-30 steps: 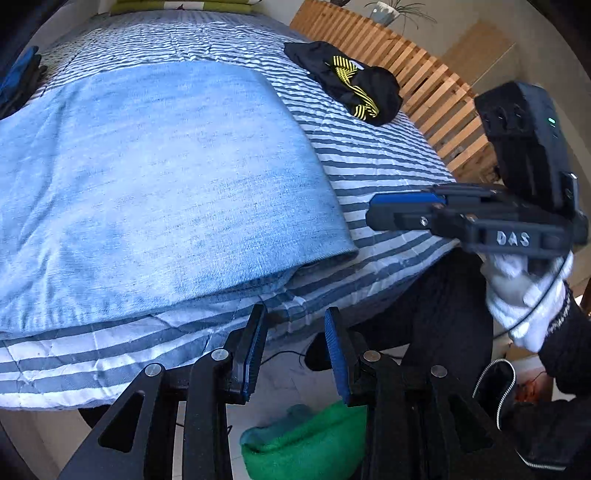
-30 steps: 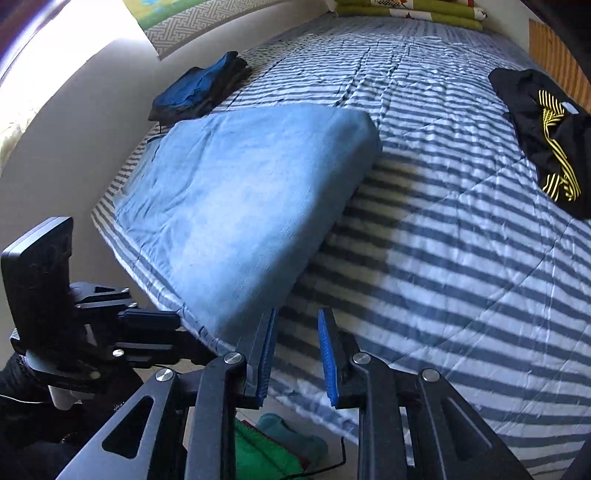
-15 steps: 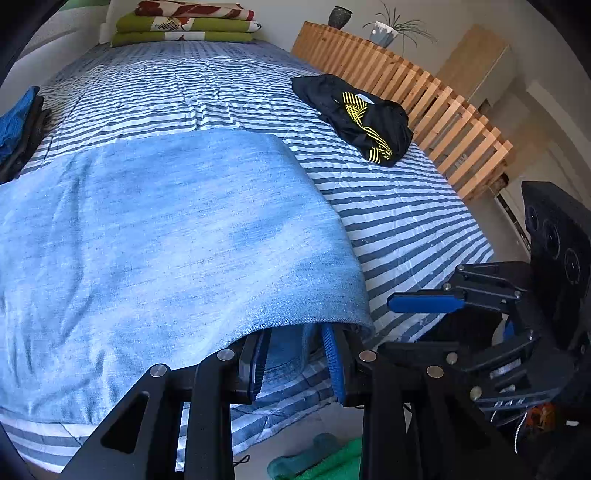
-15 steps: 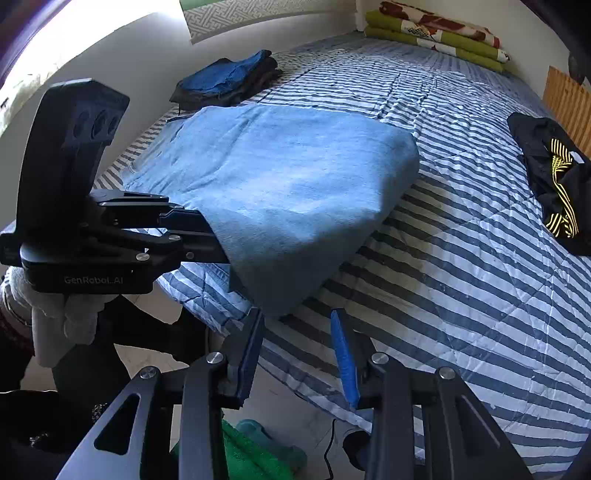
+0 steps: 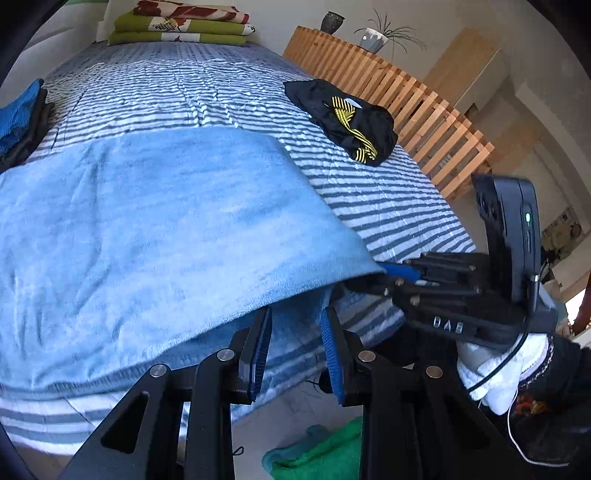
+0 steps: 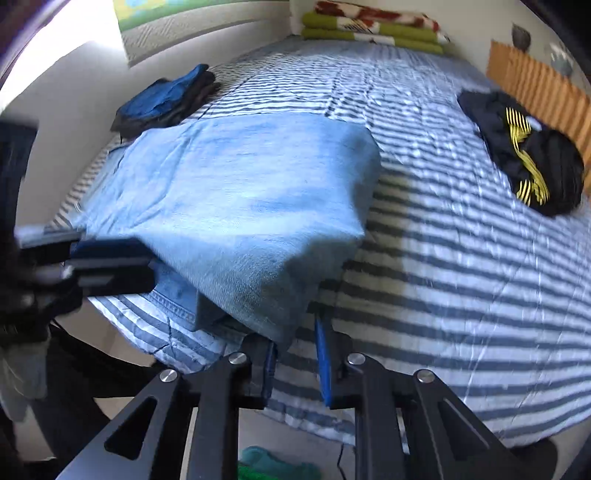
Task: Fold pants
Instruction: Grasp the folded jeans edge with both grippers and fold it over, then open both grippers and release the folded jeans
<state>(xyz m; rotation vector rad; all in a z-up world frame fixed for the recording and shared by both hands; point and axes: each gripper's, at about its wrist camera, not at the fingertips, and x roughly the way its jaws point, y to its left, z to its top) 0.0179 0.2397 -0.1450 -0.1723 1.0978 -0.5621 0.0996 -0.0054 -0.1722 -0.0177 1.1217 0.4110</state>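
Observation:
Light blue jeans [image 5: 166, 229] lie folded on the striped bed cover [image 5: 388, 206]. Their near edge is raised off a lower denim layer. My left gripper [image 5: 295, 317] is at that edge. The fold drapes over its left fingertip and its pads stand well apart. In the right wrist view the jeans [image 6: 251, 192] end in a near corner hanging over the left fingertip of my right gripper [image 6: 295, 332]. Its jaws are closing with that corner between them, and a gap still shows. The right gripper [image 5: 391, 277] meets the same corner in the left wrist view. The left gripper [image 6: 147, 262] appears blurred.
A black garment with yellow stripes [image 5: 347, 118] lies at the bed's right side by a wooden slatted rail [image 5: 424, 122]. A dark blue folded pile [image 6: 166, 99] sits at the left edge and folded blankets [image 5: 181, 26] at the head. A green cloth [image 5: 325, 454] lies on the floor.
Both grippers came in from the bed's foot to the jeans' near edge. The left one rose and that edge now stands off the bed. The right jaws widened, then narrowed around the corner.

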